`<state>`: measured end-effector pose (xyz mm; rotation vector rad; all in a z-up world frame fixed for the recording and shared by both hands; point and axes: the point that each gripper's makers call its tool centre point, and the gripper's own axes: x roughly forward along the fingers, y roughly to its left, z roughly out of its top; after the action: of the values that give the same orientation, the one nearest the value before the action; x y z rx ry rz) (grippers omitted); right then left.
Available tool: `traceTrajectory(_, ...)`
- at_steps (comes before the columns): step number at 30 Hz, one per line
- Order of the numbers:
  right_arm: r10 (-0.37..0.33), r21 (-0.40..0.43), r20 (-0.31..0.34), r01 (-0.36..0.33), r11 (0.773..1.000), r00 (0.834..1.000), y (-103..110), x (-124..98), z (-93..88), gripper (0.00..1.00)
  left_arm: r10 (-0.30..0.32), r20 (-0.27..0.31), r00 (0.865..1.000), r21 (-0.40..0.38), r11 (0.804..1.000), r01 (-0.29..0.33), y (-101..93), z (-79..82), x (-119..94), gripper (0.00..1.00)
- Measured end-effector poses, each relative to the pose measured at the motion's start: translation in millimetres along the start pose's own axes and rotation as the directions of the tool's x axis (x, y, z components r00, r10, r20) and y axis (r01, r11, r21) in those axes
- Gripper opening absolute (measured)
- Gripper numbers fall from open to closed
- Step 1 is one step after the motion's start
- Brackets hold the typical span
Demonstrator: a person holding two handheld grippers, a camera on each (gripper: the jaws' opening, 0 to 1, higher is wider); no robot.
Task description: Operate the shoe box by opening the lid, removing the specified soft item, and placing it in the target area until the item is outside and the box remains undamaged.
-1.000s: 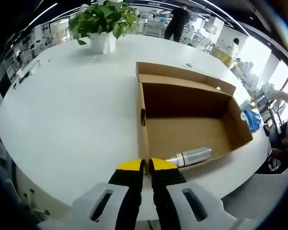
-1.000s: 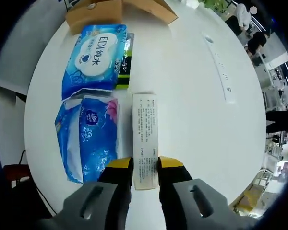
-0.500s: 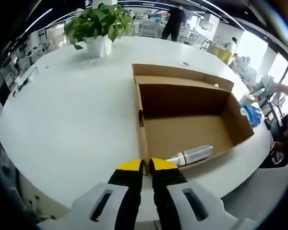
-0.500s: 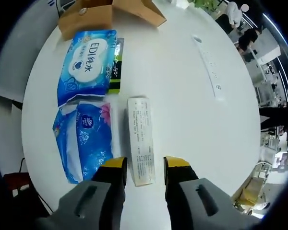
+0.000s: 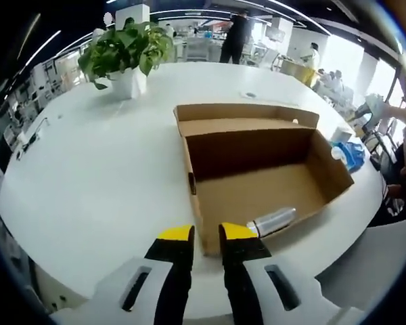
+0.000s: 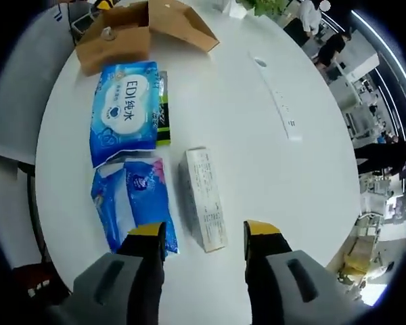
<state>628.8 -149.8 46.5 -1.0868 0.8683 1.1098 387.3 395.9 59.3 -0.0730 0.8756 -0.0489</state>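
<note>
Two claws are yours here, one per hand, and neither grips anything. Your right claw (image 6: pixel 201 238) stands with its yellow-tipped jaws spread wide above the white desk (image 6: pixel 257 135), and the long white carton (image 6: pixel 205 198) lies flat on the desk ahead of the gap between them, free of both jaws. Just beside the carton, on its left in the right gripper view, lies a crumpled blue soft pack (image 6: pixel 137 206), its near end hidden behind your left-hand jaw. Beyond that pack lies a larger blue wipes pack (image 6: pixel 124 112) with white lettering, and a slim dark packet (image 6: pixel 163 118) with a green stripe rests against its right edge. Farther off in the same view stands the shoe box (image 6: pixel 139 32), brown cardboard, at the desk's far end. In the left gripper view your left claw (image 5: pixel 204 232) is parted by a narrow gap, its tips hovering near the box's closest corner. There the shoe box (image 5: pixel 257 169) sits open, its lid flap folded back, with a silvery bottle (image 5: pixel 273 220) lying on its side along the near wall inside. A potted plant (image 5: pixel 124 53) stands well apart on the far side of the desk.
</note>
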Motion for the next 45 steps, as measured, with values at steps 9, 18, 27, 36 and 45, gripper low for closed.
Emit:
traceTrajectory(9,-0.014,0.113,0.081,0.005,0.994,0.997,21.6,-17.3,15.9,0.55,-0.066,-0.007,0.998,0.121,0.99,0.066,-13.8,16.1,3.1,0.22)
traceTrajectory(18,-0.023,0.232,0.168,-0.017,0.973,0.986,47.2,-32.0,39.5,0.66,-0.156,-0.059,0.986,0.252,0.953,0.166,-31.4,30.2,11.9,0.28)
traceTrajectory(27,-0.017,0.27,0.215,-0.042,0.962,0.976,77.6,-38.1,60.1,0.71,-0.215,-0.153,0.964,0.364,0.895,0.258,-44.2,28.0,22.9,0.3)
traceTrajectory(36,-0.018,0.319,0.288,-0.079,0.945,0.957,100.8,-48.0,83.0,0.76,-0.275,-0.294,0.916,0.472,0.791,0.389,-64.2,18.8,37.9,0.31)
traceTrajectory(45,-0.029,0.373,0.358,-0.114,0.921,0.933,124.6,-55.0,101.3,0.8,-0.322,-0.393,0.861,0.554,0.665,0.501,-82.7,10.3,47.8,0.32)
